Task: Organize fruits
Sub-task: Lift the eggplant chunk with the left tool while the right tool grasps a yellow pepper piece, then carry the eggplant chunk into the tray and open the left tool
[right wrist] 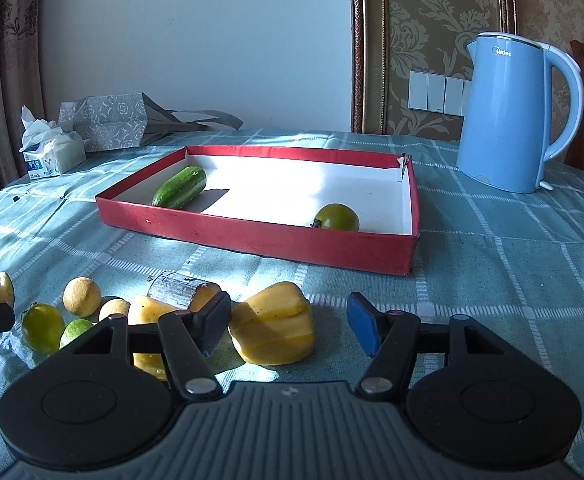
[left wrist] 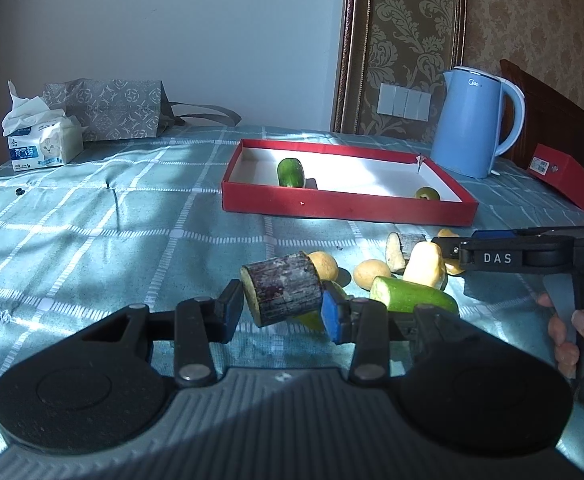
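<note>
My left gripper (left wrist: pixel 282 308) is shut on a dark sugarcane piece (left wrist: pixel 282 290), held just above the tablecloth. Behind it lie two round yellow fruits (left wrist: pixel 372 274), a cut cucumber (left wrist: pixel 412 296), a pale yellow pepper piece (left wrist: pixel 426 266) and another sugarcane piece (left wrist: pixel 402 250). My right gripper (right wrist: pixel 288 322) is open, its jaws on either side of a yellow pepper piece (right wrist: pixel 274 330) on the cloth. A red tray (right wrist: pixel 252 236) holds a cucumber (right wrist: pixel 180 193) and a green tomato (right wrist: pixel 338 218). Left of the right gripper lie a sugarcane piece (right wrist: pixel 178 290), yellow fruits (right wrist: pixel 82 296) and green tomatoes (right wrist: pixel 43 326).
A blue kettle (right wrist: pixel 512 116) stands at the back right, beside the tray. A tissue pack (left wrist: pixel 44 142) and a grey patterned bag (left wrist: pixel 112 108) sit at the back left. A red box (left wrist: pixel 564 174) lies at the far right edge. The right gripper's fingers (left wrist: pixel 448 249) reach in beside the fruit pile.
</note>
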Motion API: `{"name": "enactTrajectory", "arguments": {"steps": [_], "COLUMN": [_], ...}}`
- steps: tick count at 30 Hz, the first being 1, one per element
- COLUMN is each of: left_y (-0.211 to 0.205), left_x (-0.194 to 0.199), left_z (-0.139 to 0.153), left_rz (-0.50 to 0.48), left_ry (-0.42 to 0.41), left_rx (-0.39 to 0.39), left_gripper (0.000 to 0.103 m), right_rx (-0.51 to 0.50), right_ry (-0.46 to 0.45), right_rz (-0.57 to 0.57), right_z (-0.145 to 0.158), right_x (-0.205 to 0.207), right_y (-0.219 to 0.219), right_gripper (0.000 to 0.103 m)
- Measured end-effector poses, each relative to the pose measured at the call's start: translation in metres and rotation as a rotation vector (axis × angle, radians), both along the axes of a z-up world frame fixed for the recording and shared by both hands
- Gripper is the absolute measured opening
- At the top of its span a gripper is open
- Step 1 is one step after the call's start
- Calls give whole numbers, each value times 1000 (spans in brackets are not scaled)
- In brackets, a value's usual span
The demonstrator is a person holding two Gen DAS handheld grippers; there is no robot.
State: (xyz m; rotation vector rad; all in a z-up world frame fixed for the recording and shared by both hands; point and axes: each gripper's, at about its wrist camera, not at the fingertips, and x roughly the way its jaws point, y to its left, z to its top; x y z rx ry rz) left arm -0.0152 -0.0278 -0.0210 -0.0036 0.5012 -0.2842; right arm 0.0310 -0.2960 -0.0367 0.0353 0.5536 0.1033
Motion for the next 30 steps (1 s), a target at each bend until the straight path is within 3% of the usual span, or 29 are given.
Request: {"name": "enactTrajectory", "arguments": {"steps": [8, 13, 17, 22, 30], "left_y": [2, 1, 0, -6, -35], "left_x": [5, 6, 6, 9, 37], "left_z": [-3, -3, -2, 3, 34], "left_rz": [1, 0, 3, -7, -65], "left_ry": [8, 5, -5, -16, -80], "left_rx": [0, 11, 27, 49, 75], "left_gripper": [38, 38, 38, 38, 38], "right_rx": [6, 15, 21, 112, 89], "right_ry": [59, 65, 67, 48, -27], "right_rz": [-5, 18, 14, -48, -80], "right_z": [-4, -5, -5, -4, 1], "right_x": [13, 13, 14, 11, 3], "right_y": [0, 2, 1, -16, -18], "right_gripper": [66, 48, 48, 48, 48]}}
